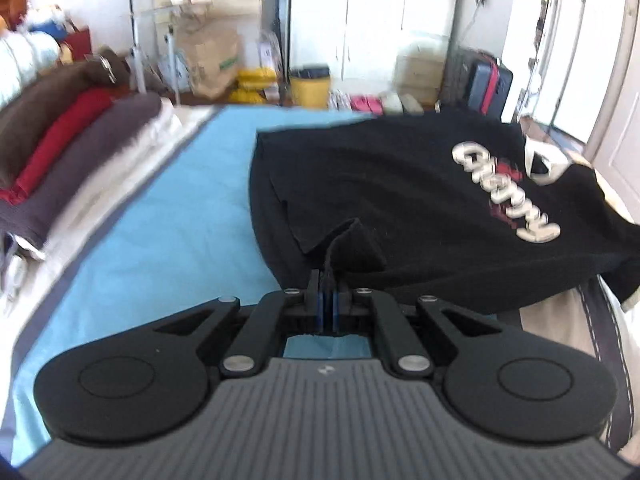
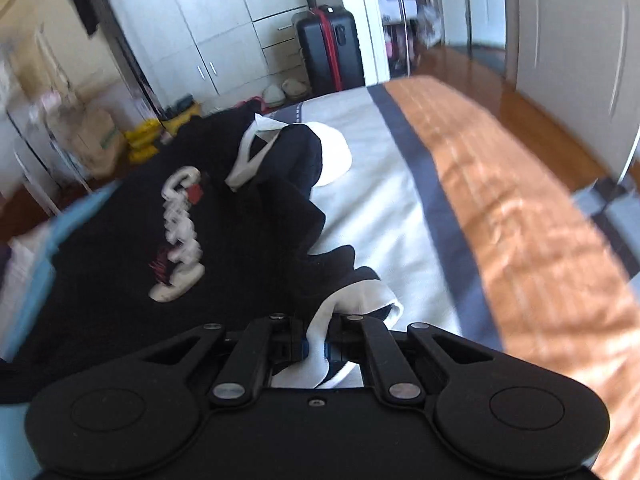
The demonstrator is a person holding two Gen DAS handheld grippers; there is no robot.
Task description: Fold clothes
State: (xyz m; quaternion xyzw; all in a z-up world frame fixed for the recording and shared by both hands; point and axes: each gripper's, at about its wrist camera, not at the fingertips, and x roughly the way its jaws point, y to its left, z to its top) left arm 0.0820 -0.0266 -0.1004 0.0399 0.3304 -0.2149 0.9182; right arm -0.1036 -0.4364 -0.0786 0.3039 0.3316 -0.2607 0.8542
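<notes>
We've got both grippers on the black T-shirt now, and it's spread print-side up across the bed. Our left gripper is clenched on a pinch of dark cloth, a hem or sleeve edge by the look of it, though the blur makes that hard to settle. Our right gripper is clamped on a white-trimmed bit of the shirt; that could be a sleeve cuff, with the white-edged neck opening lying further ahead of it.

Here's the relation that matters: the shirt stretches forward and away from both sets of fingers. From the left it fans out ahead and to the right; from the right it lies ahead and to the left. So the garment sits between our two hands, and the white lettering runs roughly along its length. Each hand holds its own near edge, neither clearly closer to the bulk of the cloth.

The right-hand side is rumpled, bunched in folds, while the left side lies flatter. A stack of folded clothes rests at the far left of the bed. Any fold would, we'd judge, carry these held edges over the body.
</notes>
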